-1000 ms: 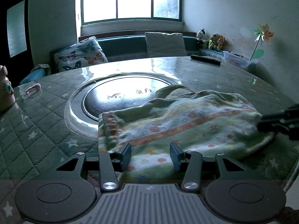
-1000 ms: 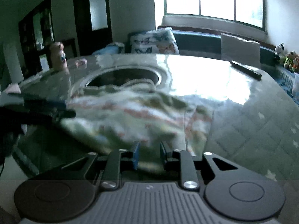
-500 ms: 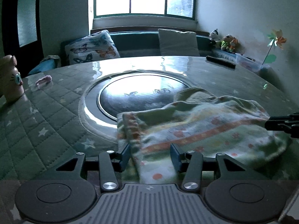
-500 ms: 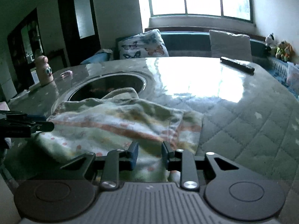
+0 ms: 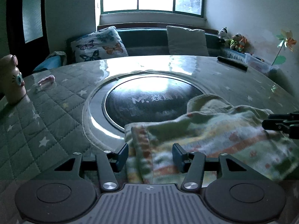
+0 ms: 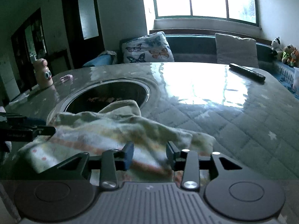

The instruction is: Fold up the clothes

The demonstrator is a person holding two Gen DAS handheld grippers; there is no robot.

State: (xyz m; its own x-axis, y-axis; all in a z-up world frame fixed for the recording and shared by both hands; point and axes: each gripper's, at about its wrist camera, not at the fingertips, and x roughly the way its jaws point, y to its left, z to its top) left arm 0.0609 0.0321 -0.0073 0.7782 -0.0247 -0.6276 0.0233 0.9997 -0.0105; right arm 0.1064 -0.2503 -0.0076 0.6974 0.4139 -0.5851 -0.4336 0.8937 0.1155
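Fingers of the left gripper [image 5: 150, 155] and right gripper [image 6: 150, 155] both stand apart with the pale green, striped and dotted cloth garment [image 5: 214, 138] lying loose between them; a second ago the right pair was nearly closed. Released, the garment rests doubled over on the quilted bench [image 5: 56, 115], partly overlapping its dark round inset plate [image 5: 145, 100], so this fold looks laid down.
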